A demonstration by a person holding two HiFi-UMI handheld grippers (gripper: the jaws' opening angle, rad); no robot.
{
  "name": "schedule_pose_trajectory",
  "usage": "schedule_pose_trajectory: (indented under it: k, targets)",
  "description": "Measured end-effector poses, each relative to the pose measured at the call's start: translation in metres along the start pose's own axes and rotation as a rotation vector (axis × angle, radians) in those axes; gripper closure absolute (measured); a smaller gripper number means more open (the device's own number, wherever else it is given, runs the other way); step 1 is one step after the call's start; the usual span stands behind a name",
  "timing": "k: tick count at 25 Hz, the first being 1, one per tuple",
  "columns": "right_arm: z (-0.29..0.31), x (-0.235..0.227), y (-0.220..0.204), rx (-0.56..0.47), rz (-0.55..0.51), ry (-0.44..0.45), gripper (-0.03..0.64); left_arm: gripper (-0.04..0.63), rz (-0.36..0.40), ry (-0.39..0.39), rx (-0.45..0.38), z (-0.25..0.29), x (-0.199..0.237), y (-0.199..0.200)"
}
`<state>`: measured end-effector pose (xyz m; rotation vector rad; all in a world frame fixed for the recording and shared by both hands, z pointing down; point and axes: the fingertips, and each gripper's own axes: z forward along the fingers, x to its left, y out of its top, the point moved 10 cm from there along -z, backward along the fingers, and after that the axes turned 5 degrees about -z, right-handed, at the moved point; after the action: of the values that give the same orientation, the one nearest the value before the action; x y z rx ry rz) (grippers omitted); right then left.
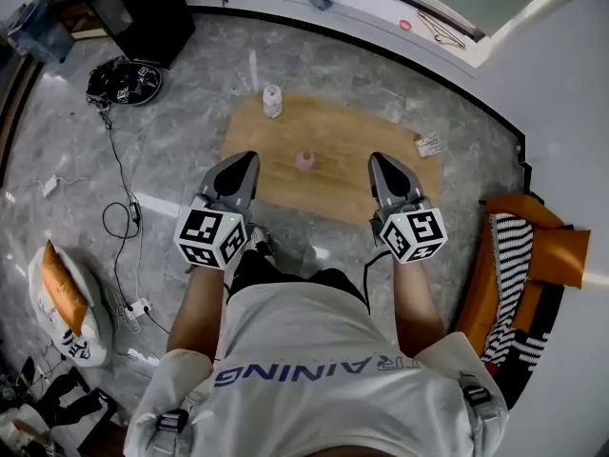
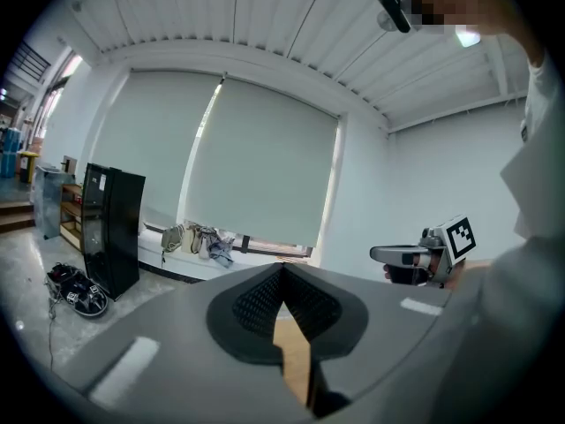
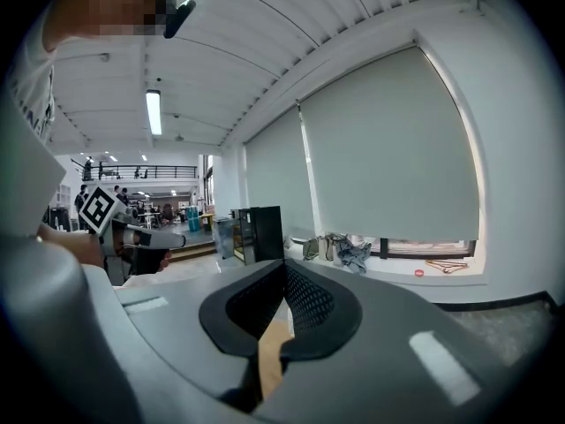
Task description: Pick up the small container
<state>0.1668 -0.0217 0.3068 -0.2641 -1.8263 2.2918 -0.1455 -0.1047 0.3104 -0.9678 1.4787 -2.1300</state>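
Head view: the left gripper (image 1: 245,162) and the right gripper (image 1: 382,164) sit side by side at frame centre, each with its jaws pressed together on nothing. Between their tips, clear of both, the small container (image 1: 304,160), pinkish, stands on a wooden board (image 1: 347,141). A white bottle (image 1: 273,100) stands at the board's upper left edge. Lower in the frame, the person's shirt (image 1: 314,336) shows the letters "AINING".

White shirt (image 1: 319,336): blue lettering across back, "AINING" legible; remaining letters unclear.
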Motion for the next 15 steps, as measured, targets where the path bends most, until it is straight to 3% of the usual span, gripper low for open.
schedule_pose_trajectory:
  k: [8,15]
  targets:
    - [0.059,0.013,0.003,0.038,0.009,-0.060,0.601,0.594,-0.002,-0.049,0.063,0.038,0.066,0.012]
    - [0.069,-0.014,-0.014,0.056,0.042,-0.045,0.601,0.594,-0.002,-0.029,0.123,0.065,0.058,-0.002]
